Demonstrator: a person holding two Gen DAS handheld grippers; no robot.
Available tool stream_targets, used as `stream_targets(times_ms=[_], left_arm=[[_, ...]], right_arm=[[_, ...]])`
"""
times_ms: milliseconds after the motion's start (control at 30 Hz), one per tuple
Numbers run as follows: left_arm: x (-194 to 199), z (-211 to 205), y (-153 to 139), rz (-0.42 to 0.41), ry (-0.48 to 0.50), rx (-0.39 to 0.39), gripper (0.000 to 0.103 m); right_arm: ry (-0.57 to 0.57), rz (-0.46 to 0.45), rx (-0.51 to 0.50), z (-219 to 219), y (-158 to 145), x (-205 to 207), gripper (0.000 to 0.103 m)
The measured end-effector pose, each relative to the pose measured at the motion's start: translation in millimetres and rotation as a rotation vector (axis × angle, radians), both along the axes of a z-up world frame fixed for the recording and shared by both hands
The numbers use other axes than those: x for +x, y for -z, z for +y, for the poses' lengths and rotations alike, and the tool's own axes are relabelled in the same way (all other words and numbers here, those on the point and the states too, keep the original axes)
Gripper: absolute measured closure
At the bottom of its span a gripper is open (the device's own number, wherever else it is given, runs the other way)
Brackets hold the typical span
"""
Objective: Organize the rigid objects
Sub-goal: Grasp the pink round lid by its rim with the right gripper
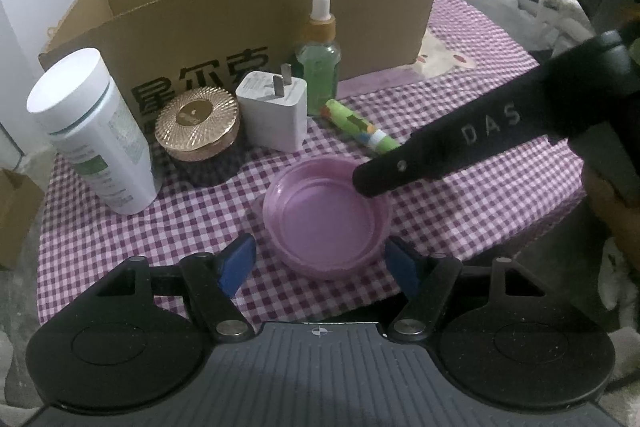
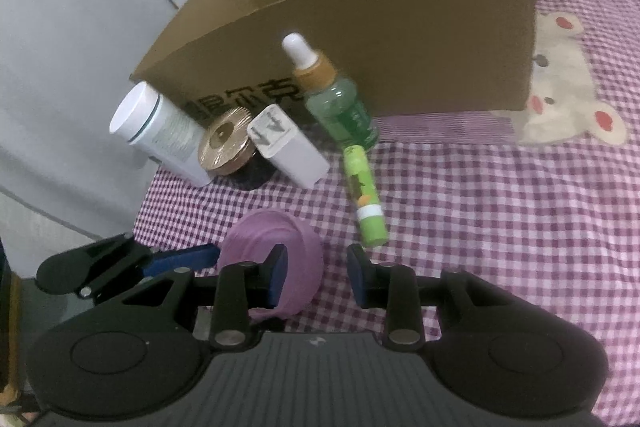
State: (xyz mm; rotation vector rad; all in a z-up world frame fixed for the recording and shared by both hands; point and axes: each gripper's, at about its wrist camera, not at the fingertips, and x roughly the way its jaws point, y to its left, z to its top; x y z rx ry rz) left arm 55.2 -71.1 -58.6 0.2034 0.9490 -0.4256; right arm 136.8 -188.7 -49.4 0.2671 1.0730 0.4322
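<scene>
Left wrist view: left gripper (image 1: 320,267) hangs over the near part of a purple-and-white checked cloth (image 1: 460,195). Its blue pads (image 1: 236,265) stand apart on either side of a shallow pink dish (image 1: 326,217). The near rim of the dish lies between them, with a gap at each side, so the claw is released and grasps nothing. The dish sits upright, hollow side up, on the cloth.

From the right, the black finger of the right gripper (image 1: 436,155) reaches in, and its tip lies over the far right rim of the dish. Contact cannot be judged from this view.

Right wrist view: right gripper (image 2: 316,275) has its jaws part-way apart. Its left pad (image 2: 278,277) lies against or just inside the rim of the dish (image 2: 272,247); its right pad stands clear over bare cloth. Nothing is clamped between them: released. Part of the left gripper shows at the left edge.

Far row, left to right: white bottle (image 1: 90,131), upright; gold-lidded jar (image 1: 198,123); white plug adapter (image 1: 272,111), prongs up; green dropper bottle (image 1: 320,63), upright. These stand close together, just in front of an open cardboard box (image 1: 248,23) with printed characters. A green tube (image 1: 360,125) lies flat just right of the adapter, between the dropper bottle and the dish.
</scene>
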Motion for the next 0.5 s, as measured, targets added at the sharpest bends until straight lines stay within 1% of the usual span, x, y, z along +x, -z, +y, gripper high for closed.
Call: stream_targets(times_ms=[133, 167, 267, 333, 400, 500], left_arm=[[2, -2, 2, -0.004, 0.009, -0.001, 0.032], [2, -3, 2, -0.006, 0.011, 0.001, 0.032], [4, -5, 4, -0.008, 0.014, 0.006, 0.032], [4, -6, 5, -0.012, 0.014, 0.014, 0.032], [3, -7, 5, -0.02, 0.016, 0.019, 0.033], [3, -7, 4, -0.024, 0.01, 0.021, 0.033]], right_arm=[[-0.031, -0.004, -0.019, 10, 5, 3, 0.068], [-0.045, -0.011, -0.009, 13, 6, 4, 0.068], [-0.057, -0.028, -0.033, 19, 7, 6, 0.07], [-0.062, -0.038, -0.045, 21, 7, 5, 0.073], [-0.07, -0.049, -0.059, 23, 8, 6, 0.08], [-0.08, -0.067, -0.079, 27, 9, 5, 0.086]])
